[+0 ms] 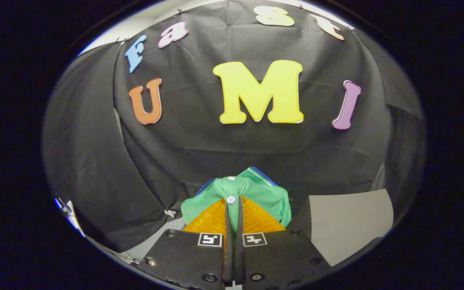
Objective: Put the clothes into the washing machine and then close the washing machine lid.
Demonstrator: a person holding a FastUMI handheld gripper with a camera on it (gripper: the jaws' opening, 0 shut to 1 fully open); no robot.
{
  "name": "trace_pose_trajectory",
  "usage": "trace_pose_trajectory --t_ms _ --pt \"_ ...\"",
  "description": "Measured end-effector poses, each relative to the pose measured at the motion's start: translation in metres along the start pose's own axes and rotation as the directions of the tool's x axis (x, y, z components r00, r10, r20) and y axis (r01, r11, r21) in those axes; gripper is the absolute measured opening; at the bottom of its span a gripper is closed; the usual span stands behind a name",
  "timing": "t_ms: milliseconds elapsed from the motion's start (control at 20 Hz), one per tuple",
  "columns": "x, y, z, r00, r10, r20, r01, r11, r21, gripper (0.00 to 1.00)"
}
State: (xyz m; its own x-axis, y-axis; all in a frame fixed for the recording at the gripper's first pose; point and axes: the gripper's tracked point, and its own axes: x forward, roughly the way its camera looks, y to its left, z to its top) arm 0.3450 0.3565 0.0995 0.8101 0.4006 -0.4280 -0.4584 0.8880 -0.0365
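The gripper [233, 207] has its two fingers drawn almost together, with only a thin slit between them, and both press on a fold of the green cloth garment [252, 195] pinched in that slit. The garment bunches over and around the fingertips, spreading to the left and right of them and hanging down a little on each side. A small white button [231, 199] sits on the cloth right at the tips, where the fold enters the slit. At the far edge of the bunch, a blue and white trim [265, 174] shows along the garment's hem, with another bit of blue at its left side. The garment is held up off any surface, in front of the booth's black cloth wall [199, 141], which hangs in folds beyond the fingers and takes up the far scene. To the right of the fingers and lower, a flat pale grey surface [349, 221] lies near. A smaller patch of the same pale grey shows on the near left, below the wall's draped edge.
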Motion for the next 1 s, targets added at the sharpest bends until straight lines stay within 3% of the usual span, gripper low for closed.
trace_pose_trajectory --t_ms 300,1000 --pt "0.035 0.014 -0.031 0.998 0.014 -0.064 -0.013 1.000 0.007 0.06" --pt "0.117 0.010 -0.137 0.970 -0.035 -0.240 0.050 0.997 0.057 0.06"
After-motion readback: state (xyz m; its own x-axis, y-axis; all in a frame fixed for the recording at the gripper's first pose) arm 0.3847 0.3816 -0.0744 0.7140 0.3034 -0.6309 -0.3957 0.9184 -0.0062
